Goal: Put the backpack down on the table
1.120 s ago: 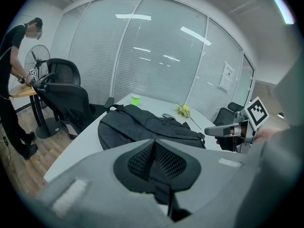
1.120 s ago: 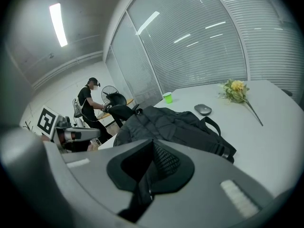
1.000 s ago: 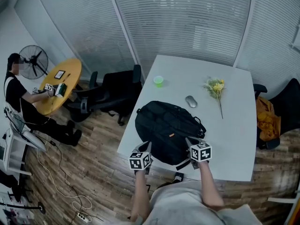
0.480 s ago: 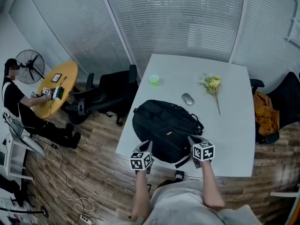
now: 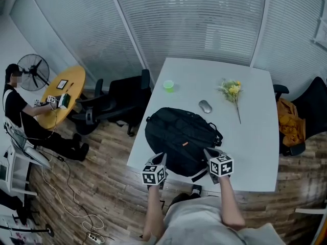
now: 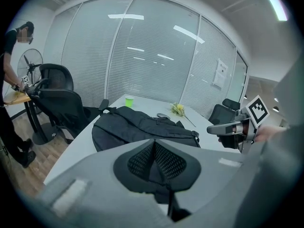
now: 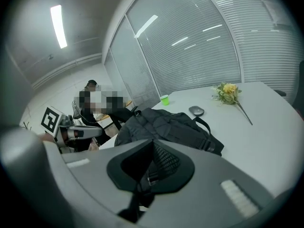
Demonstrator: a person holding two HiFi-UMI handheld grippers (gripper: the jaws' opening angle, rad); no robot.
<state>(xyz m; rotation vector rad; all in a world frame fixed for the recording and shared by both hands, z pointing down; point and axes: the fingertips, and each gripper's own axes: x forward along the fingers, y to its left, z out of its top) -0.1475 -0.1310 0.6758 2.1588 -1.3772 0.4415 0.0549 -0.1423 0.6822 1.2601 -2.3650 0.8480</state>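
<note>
White table: backpack lies flat at 12 o'clock from left gripper and right gripper, both clamping its straps.

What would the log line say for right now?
backpack lying on table | left hand-held gripper shut on backpack | right hand-held gripper shut on backpack

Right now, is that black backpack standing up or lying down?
Lying down: the backpack rests flat on the white table, low and spread in both gripper views.

Green cup, mouse, yellow flowers; fan far left.
</note>
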